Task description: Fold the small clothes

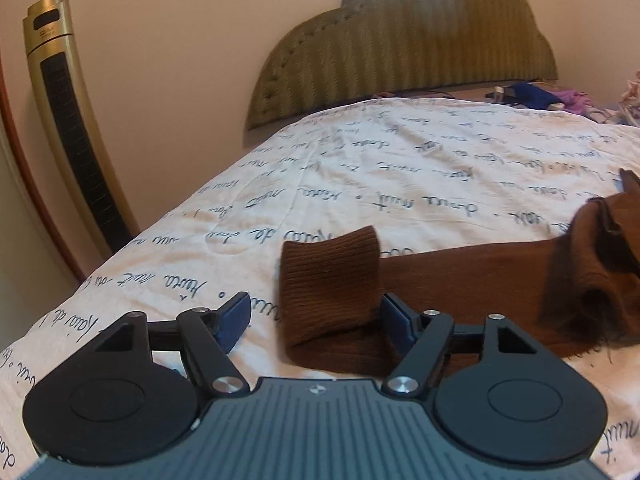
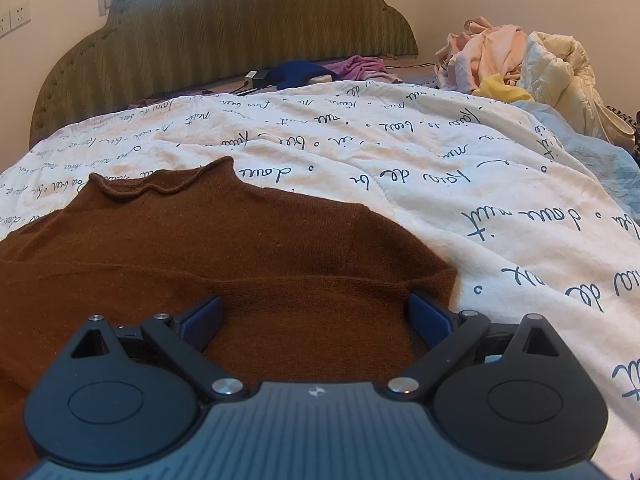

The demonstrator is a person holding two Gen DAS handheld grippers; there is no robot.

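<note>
A brown knit sweater (image 2: 248, 248) lies flat on the bed, its rolled collar (image 2: 160, 188) pointing toward the headboard. In the left wrist view a sleeve runs across the quilt. Its ribbed cuff (image 1: 330, 276) curls upright between the blue pads of my left gripper (image 1: 316, 320). The cuff leans against the right pad (image 1: 396, 320), the left pad (image 1: 236, 320) stands clear of it, and the gripper is open. My right gripper (image 2: 316, 318) is open wide, low over the sweater's near part, with a folded edge (image 2: 320, 280) just ahead of its pads. More of the sweater is bunched (image 1: 592, 264) at the right edge.
The white quilt with dark script (image 1: 360, 168) covers the bed up to a green padded headboard (image 2: 240, 28). A gold tower unit (image 1: 68, 120) stands by the bed's left side. A pile of pale clothes (image 2: 520, 56) sits at the back right, with blue and purple garments (image 2: 304, 70) near the headboard.
</note>
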